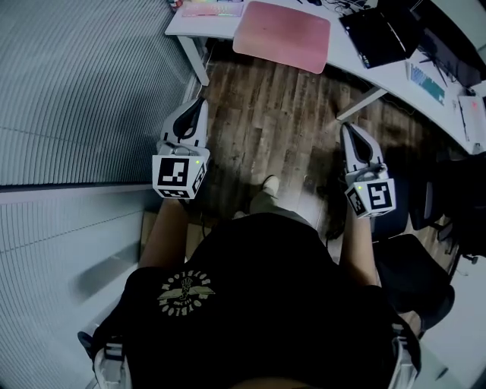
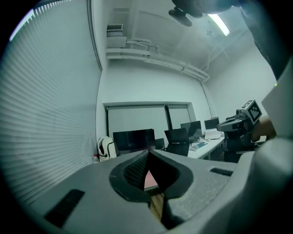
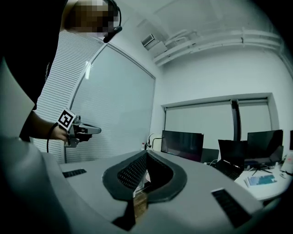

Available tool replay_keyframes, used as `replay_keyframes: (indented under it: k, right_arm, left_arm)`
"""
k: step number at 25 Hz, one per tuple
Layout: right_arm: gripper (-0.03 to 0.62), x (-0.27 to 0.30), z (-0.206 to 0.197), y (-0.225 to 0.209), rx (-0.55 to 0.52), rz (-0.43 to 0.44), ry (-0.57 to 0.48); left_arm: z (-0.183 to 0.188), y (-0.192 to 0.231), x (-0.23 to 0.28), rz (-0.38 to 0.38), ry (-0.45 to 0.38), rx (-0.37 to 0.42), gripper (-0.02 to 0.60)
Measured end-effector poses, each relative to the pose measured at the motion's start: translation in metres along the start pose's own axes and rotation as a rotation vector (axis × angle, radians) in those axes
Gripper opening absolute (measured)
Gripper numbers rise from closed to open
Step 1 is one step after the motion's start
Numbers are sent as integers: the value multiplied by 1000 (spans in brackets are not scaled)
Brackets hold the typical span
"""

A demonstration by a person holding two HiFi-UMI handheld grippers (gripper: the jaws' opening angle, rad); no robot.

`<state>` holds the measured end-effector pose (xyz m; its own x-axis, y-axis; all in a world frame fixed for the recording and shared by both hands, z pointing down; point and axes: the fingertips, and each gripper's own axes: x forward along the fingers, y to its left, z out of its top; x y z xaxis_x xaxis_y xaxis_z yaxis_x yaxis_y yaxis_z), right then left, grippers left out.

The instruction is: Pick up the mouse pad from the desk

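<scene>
The person stood in a black shirt (image 1: 258,304) before the white desk (image 1: 182,26), one shoe (image 1: 268,186) showing on the wooden floor (image 1: 281,114). Each hand held a gripper out level, well short of the desk. The left gripper (image 1: 200,100) was beside the slatted blinds (image 1: 76,83) and the right gripper (image 1: 344,126) was near a black chair (image 1: 414,273). Both had their jaws drawn together on nothing. The pink mouse pad (image 1: 282,35) lay flat on the desk between a pastel keyboard (image 1: 211,9) and a black laptop (image 1: 380,38).
</scene>
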<state>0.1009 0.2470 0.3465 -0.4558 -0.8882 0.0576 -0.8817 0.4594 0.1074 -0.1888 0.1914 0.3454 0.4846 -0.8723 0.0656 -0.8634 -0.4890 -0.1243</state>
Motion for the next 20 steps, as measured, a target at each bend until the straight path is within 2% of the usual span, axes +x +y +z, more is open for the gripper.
replay_keyframes:
  k: [6, 9, 20]
  right_arm:
    - [2, 22, -5, -25, 6, 0, -13]
    - [2, 36, -7, -36, 8, 4, -15]
    - [2, 65, -11, -93, 36, 25, -36]
  left_arm:
    - [-4, 3, 32, -4, -1, 1, 8]
    - [-6, 11, 54, -7, -4, -35, 8]
    - [4, 20, 110, 49, -15, -68, 6]
